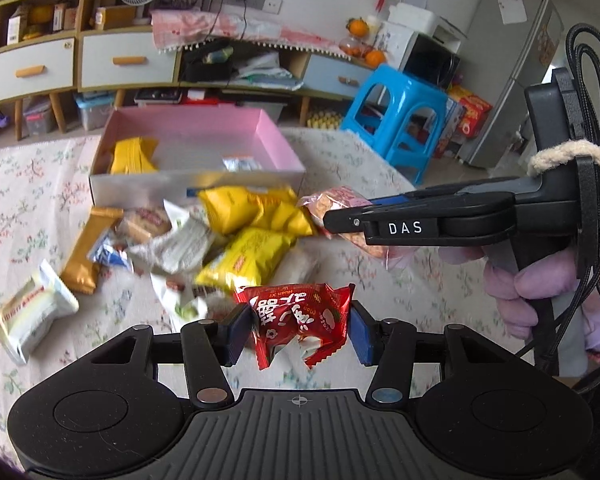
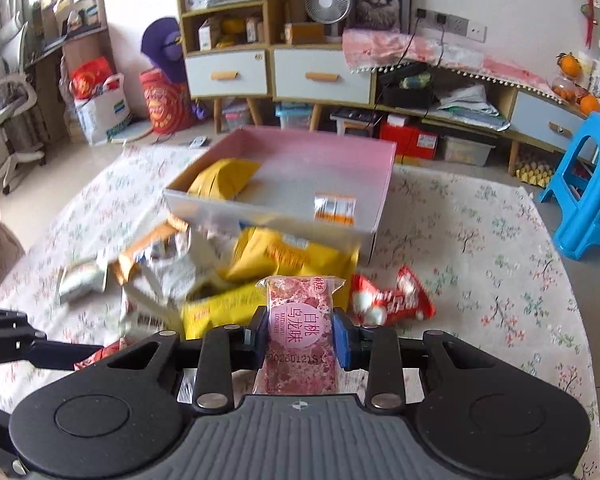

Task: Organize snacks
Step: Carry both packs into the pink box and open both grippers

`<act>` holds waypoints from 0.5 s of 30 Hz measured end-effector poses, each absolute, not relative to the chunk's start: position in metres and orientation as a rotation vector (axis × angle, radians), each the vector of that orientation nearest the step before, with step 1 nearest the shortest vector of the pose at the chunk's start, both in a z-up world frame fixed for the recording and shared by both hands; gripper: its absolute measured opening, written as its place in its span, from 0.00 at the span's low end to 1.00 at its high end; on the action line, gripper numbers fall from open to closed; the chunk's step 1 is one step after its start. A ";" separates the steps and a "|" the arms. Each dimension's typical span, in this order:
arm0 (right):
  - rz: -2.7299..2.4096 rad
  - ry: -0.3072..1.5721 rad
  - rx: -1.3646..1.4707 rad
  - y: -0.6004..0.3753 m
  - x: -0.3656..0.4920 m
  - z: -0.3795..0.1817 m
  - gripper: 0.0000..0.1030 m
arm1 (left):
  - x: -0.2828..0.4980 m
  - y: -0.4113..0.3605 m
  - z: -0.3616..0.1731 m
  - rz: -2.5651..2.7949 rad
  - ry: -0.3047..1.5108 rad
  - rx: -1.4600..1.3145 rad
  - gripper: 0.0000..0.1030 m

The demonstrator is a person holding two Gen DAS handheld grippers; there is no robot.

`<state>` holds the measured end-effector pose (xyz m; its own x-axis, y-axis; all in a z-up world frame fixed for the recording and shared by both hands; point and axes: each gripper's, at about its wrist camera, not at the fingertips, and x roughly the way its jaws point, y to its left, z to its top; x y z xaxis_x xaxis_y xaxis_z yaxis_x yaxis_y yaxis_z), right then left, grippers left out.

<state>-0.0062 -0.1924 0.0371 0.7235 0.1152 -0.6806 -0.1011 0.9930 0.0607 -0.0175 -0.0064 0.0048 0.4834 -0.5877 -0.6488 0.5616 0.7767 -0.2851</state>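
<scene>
My left gripper (image 1: 300, 332) is shut on a crumpled red snack packet (image 1: 300, 318), held above the floral cloth. My right gripper (image 2: 300, 340) is shut on a pink packet with white lettering (image 2: 302, 332). From the left wrist view, the right gripper (image 1: 340, 218) reaches in from the right with the pink packet (image 1: 332, 202) at its tip. An open pink box (image 1: 204, 128) (image 2: 384, 200) stands behind a pile of loose snacks. It holds yellow packets (image 2: 224, 180) and a small orange-and-white packet (image 2: 335, 209). The pile includes yellow bags (image 1: 252, 256) (image 2: 292, 256).
A second red packet (image 2: 392, 300) lies right of the pile. White wrappers (image 1: 32, 316) and a gold bar (image 1: 88, 248) lie at the left. A blue stool (image 1: 400, 120) stands beyond the table's far right edge. A gloved hand (image 1: 532, 292) grips the right tool's handle.
</scene>
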 end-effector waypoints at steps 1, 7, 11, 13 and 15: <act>0.113 0.748 0.029 -0.193 -0.003 0.040 0.21 | -0.015 -0.007 0.008 -0.696 0.797 -0.040 0.48; 0.078 0.727 0.103 -0.196 0.018 0.051 0.21 | 0.008 -0.009 0.023 -0.644 0.761 -0.075 0.48; 0.060 0.716 0.139 -0.195 0.031 0.053 0.21 | 0.027 -0.008 0.028 -0.590 0.753 -0.107 0.48; 0.055 0.709 0.156 -0.193 0.036 0.053 0.21 | 0.038 -0.007 0.031 -0.563 0.744 -0.122 0.48; 0.053 0.703 0.170 -0.192 0.043 0.053 0.21 | 0.048 -0.006 0.033 -0.533 0.729 -0.128 0.48</act>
